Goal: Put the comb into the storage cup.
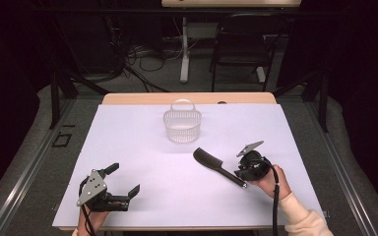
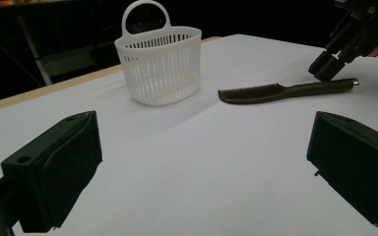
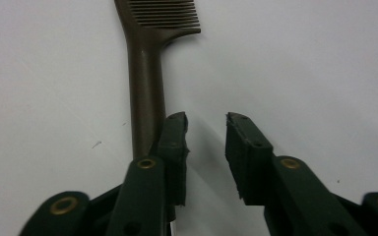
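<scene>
Right tongs (image 3: 205, 123) narrowly parted just beside comb (image 3: 145, 73) handle, lined up for pickup. Left tongs (image 1: 124, 179) spread wide, idle. Basket (image 1: 182, 125) beyond comb, likely destination.

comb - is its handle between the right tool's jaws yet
No, in the right gripper view the comb handle lies outside the left jaw of the right tool, and the gap between the jaws is empty.
</scene>
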Motion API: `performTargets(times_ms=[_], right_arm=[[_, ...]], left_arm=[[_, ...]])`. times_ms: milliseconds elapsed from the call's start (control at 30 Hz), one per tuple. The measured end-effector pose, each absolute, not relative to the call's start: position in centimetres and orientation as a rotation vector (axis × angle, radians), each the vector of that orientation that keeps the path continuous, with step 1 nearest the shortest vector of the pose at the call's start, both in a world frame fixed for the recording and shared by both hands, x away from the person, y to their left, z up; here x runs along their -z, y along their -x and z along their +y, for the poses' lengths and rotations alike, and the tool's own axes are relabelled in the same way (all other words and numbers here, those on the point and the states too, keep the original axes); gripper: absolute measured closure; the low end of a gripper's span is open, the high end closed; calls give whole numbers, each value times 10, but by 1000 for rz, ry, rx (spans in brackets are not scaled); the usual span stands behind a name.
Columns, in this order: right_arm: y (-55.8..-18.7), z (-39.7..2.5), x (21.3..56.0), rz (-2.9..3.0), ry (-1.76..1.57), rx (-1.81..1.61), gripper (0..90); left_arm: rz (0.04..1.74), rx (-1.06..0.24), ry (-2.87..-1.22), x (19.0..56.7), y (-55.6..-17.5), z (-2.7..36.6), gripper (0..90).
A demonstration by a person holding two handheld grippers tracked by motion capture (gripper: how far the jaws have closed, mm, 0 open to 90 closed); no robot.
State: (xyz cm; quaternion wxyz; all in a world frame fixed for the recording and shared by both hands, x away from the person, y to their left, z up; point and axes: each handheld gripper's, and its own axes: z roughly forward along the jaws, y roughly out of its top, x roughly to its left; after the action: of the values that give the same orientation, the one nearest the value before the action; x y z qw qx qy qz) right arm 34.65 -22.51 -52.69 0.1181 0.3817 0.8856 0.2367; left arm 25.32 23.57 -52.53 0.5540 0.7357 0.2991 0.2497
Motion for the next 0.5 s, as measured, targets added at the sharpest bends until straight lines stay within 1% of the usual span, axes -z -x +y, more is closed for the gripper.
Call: performTargets(times_ms=[67, 100, 167, 367, 500], right_arm=[[-347, -226, 525, 2585, -1119, -686, 570], [-347, -226, 525, 2579, -1122, -696, 544], [-347, -227, 523, 2567, -1125, -692, 443], [-348, -229, 518, 2566, -1121, -679, 192], [-349, -230, 515, 2574, -1111, -680, 110]], left_arm=[[706, -590, -1739, 525, -253, 236, 1], [706, -590, -1739, 525, -253, 236, 1], [706, -590, -1739, 525, -253, 236, 1], [706, -589, -1738, 526, -253, 235, 1], [708, -589, -1737, 526, -253, 235, 1]])
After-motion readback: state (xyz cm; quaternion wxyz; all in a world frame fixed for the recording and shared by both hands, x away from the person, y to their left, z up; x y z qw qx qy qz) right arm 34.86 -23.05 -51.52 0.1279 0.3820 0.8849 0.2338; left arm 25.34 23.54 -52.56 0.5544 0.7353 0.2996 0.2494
